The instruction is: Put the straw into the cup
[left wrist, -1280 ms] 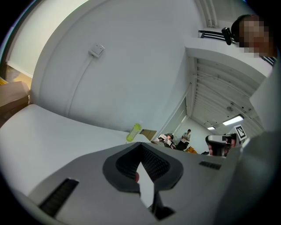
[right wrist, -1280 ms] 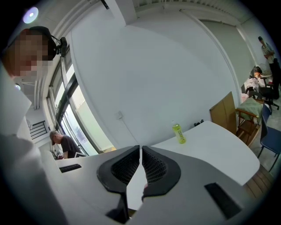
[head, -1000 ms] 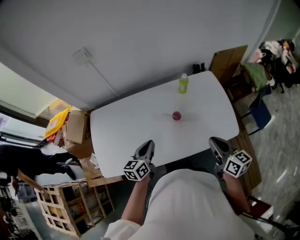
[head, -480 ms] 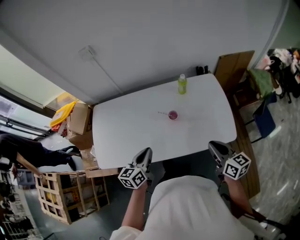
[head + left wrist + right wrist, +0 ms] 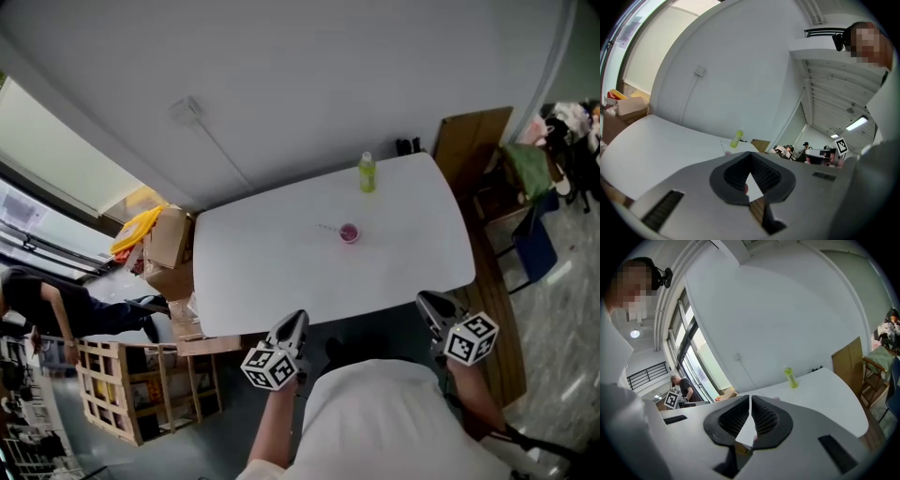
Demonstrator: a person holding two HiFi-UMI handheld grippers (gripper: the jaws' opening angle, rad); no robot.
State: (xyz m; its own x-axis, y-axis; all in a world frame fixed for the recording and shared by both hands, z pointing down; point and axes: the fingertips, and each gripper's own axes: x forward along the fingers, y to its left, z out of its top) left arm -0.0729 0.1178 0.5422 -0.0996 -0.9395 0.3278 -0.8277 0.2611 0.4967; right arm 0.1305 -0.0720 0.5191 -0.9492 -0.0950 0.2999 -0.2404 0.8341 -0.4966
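Note:
A small pink cup stands near the middle of the white table. A thin straw lies flat just left of it. Both grippers hang by my body, short of the table's near edge and far from the cup. The left gripper is shut and holds nothing. The right gripper is also shut and holds nothing. In the left gripper view the shut left gripper hides most of the cup. In the right gripper view a sliver of the cup shows over the shut right gripper.
A green bottle stands at the table's far edge, behind the cup. Cardboard boxes and a wooden crate stand left of the table. A brown board and a chair with clothes are on the right. A person bends at far left.
The head view has shifted a little, so the table sits slightly higher in the frame. Both grippers stay shut by my body. Cup, straw and bottle have not moved.

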